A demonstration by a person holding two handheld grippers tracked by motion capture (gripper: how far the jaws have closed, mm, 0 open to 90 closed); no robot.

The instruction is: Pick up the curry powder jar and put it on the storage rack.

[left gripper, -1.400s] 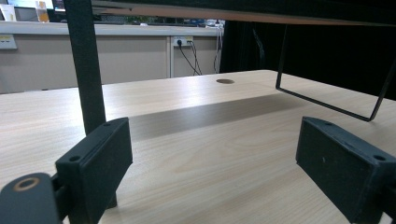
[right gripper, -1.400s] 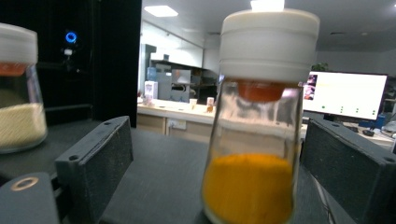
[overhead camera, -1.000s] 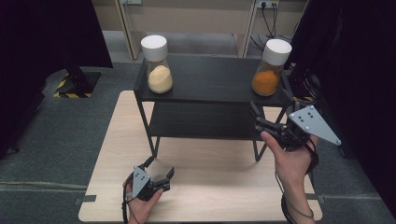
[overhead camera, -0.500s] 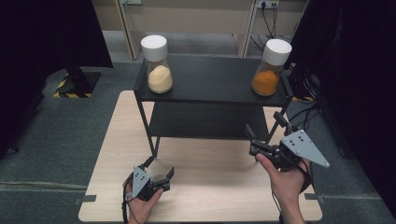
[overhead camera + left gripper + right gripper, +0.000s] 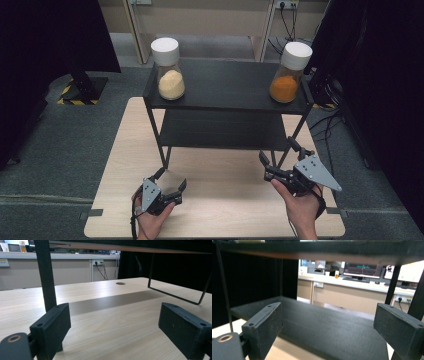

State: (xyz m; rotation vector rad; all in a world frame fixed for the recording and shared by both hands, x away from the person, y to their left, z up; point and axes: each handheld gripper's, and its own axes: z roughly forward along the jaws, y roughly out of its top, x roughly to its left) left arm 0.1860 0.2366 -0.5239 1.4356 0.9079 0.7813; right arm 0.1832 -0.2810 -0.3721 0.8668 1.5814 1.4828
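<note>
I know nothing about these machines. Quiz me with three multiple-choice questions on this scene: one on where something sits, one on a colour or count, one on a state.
1. Where do the two jars stand?
A. on the rack's top shelf
B. on the wooden table
C. on the floor

2. What colour is the powder in the jar at the right end?
A. green
B. orange
C. blue

3. How is the right claw?
A. shut on a jar
B. open, holding nothing
C. shut on a lid

Answers:
1 A: the pale-powder jar and the orange-powder jar stand at opposite ends of the black rack.
2 B: its contents are orange under a white lid.
3 B: the right claw has its jaws spread wide with nothing between.
</note>
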